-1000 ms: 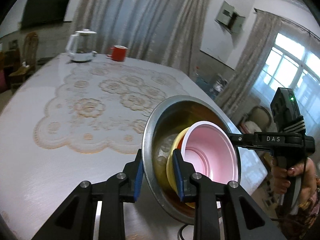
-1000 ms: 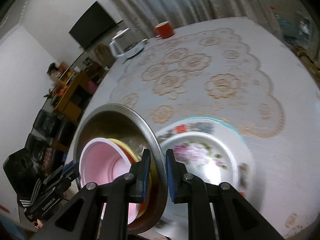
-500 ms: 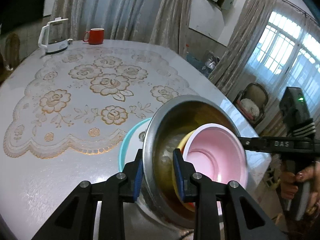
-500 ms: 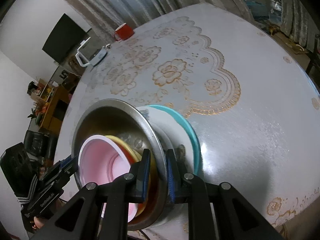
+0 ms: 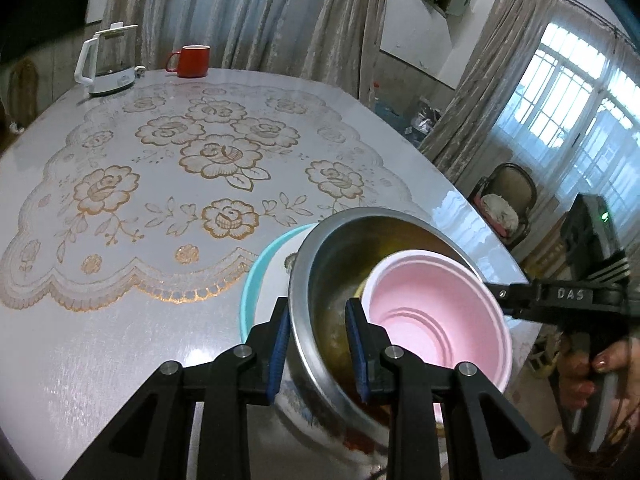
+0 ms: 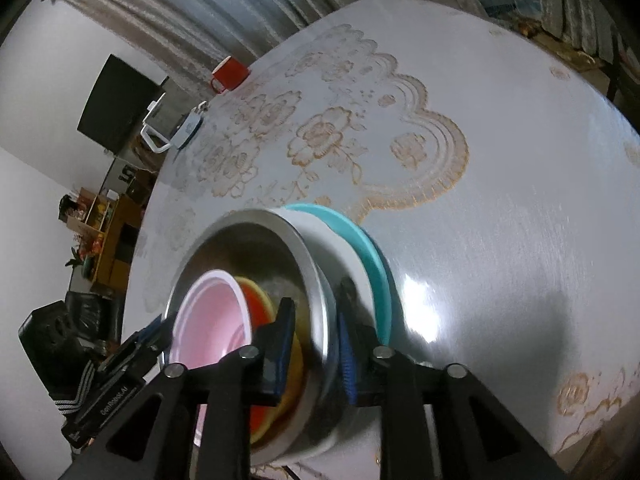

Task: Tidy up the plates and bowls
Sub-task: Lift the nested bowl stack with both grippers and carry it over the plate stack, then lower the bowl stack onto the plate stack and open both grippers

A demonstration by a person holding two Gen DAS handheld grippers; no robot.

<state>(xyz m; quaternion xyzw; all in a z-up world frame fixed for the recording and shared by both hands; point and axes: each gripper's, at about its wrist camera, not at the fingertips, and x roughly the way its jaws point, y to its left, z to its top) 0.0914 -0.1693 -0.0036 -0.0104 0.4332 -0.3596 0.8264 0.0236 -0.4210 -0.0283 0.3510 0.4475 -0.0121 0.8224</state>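
Right wrist: jaws opening astride steel bowl [image 6: 256,252] rim.

Four bowls nest together: one steel bowl [image 5: 320,280], one pink bowl [image 5: 436,312], one yellow bowl [image 6: 294,364] and what looks like one orange bowl [image 6: 256,304]. Two plates: white plate [image 6: 336,248], teal plate [image 5: 256,272]. One red mug [image 5: 194,60], one kettle [image 5: 108,62].
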